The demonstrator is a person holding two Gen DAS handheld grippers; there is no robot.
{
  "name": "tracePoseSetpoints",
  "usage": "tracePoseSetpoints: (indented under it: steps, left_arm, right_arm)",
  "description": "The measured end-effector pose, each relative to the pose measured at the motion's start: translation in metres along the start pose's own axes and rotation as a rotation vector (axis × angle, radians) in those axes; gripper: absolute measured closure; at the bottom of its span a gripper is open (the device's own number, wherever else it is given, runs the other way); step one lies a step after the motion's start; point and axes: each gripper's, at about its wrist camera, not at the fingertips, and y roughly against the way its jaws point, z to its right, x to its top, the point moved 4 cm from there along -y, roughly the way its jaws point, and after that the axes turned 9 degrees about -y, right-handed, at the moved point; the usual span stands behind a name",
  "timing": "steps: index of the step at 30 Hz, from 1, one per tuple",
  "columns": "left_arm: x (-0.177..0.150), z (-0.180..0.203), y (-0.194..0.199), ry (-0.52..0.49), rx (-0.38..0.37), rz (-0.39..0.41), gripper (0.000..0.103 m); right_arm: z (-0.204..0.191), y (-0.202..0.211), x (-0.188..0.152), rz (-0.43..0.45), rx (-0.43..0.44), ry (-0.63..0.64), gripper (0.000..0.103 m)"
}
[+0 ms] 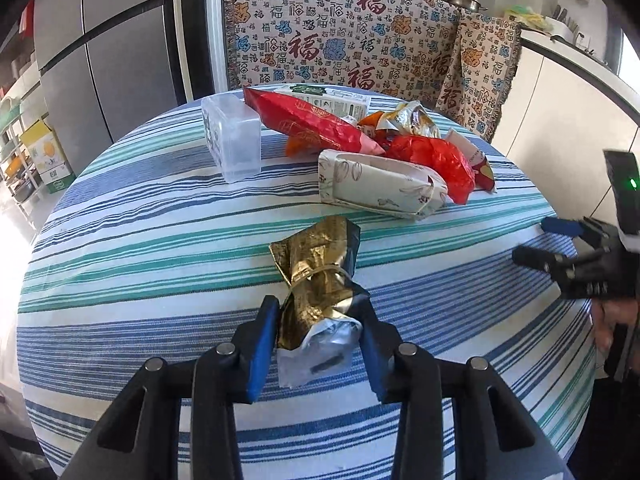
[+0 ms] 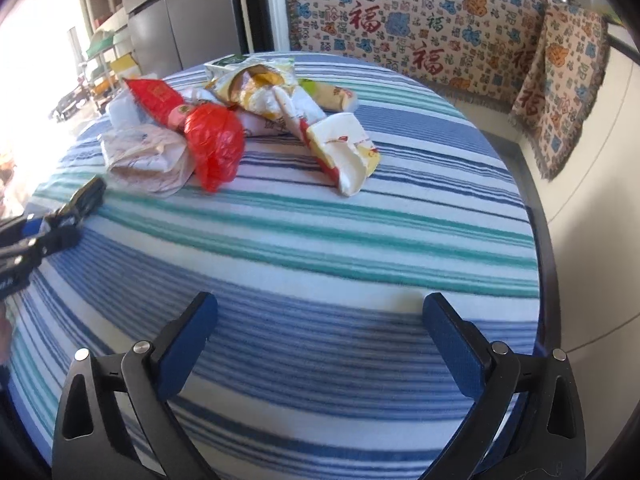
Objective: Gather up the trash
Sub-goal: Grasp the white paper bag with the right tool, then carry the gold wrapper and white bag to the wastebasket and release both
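A crumpled gold foil wrapper [image 1: 316, 276] lies on the striped tablecloth [image 1: 160, 240], and my left gripper [image 1: 316, 308] is shut on its near, silver-lined end. Farther back sits a trash pile: a long red bag [image 1: 312, 122], red crinkled plastic [image 1: 436, 156], a patterned paper carton [image 1: 380, 188] and a clear plastic box [image 1: 232, 140]. In the right wrist view my right gripper [image 2: 320, 304] stands open over bare cloth, well short of the red plastic [image 2: 218, 140] and a white-yellow wrapper [image 2: 344, 148]. It also shows at the right edge of the left wrist view.
A bench draped in a patterned throw [image 1: 340, 36] stands behind the round table. A grey fridge [image 1: 112, 60] is at the back left, a white counter [image 1: 568, 100] at the right. The table's rim [image 2: 542, 240] runs close on the right.
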Motion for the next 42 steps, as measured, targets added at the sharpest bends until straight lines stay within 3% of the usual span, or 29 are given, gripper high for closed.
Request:
tracePoseSetpoints:
  steps: [1, 3, 7, 9, 11, 13, 14, 15, 21, 30, 36, 42]
  left_arm:
    - [-0.002, 0.000, 0.002, -0.001, -0.002, 0.004, 0.064]
    - [-0.006, 0.001, 0.004, -0.001, -0.009, 0.009, 0.064]
    - [-0.006, -0.002, 0.006, 0.011, -0.027, 0.014, 0.064]
    - [-0.007, -0.004, 0.006, 0.022, -0.036, 0.015, 0.064]
    - [-0.007, -0.005, 0.007, 0.032, -0.042, 0.017, 0.064]
    - [-0.008, -0.008, 0.008, 0.036, -0.049, 0.016, 0.064]
    - [-0.009, -0.008, 0.009, 0.038, -0.054, 0.015, 0.064]
    - [-0.009, -0.009, 0.011, 0.041, -0.062, 0.012, 0.064]
    - [-0.019, -0.005, 0.027, 0.073, -0.131, 0.011, 0.064]
    - [-0.011, 0.048, 0.049, 0.014, -0.215, 0.051, 0.064]
    - [0.012, 0.101, 0.045, -0.033, -0.303, 0.046, 0.064]
    - [0.046, 0.185, 0.038, -0.118, -0.412, 0.053, 0.064]
  right_arm:
    - [0.001, -0.004, 0.009, 0.000, 0.004, -0.005, 0.007]
    - [0.000, -0.012, 0.027, 0.000, 0.016, -0.001, 0.027]
    - [-0.015, -0.014, 0.052, 0.050, 0.002, 0.087, 0.036]
    - [-0.025, -0.014, 0.057, 0.067, 0.005, 0.123, 0.047]
    - [-0.032, -0.016, 0.060, 0.078, 0.006, 0.155, 0.050]
    - [-0.037, -0.020, 0.061, 0.061, 0.011, 0.175, 0.075]
    - [-0.037, -0.020, 0.062, 0.068, 0.005, 0.163, 0.094]
    - [-0.034, -0.015, 0.062, 0.081, 0.012, 0.139, 0.097]
    - [-0.017, 0.030, 0.040, 0.094, 0.115, -0.003, 0.099]
    - [0.009, 0.105, -0.011, 0.142, 0.207, -0.090, 0.099]
    - [0.066, 0.132, -0.026, 0.156, 0.121, -0.167, 0.099]
    - [0.150, 0.147, -0.046, 0.130, 0.046, -0.334, 0.098]
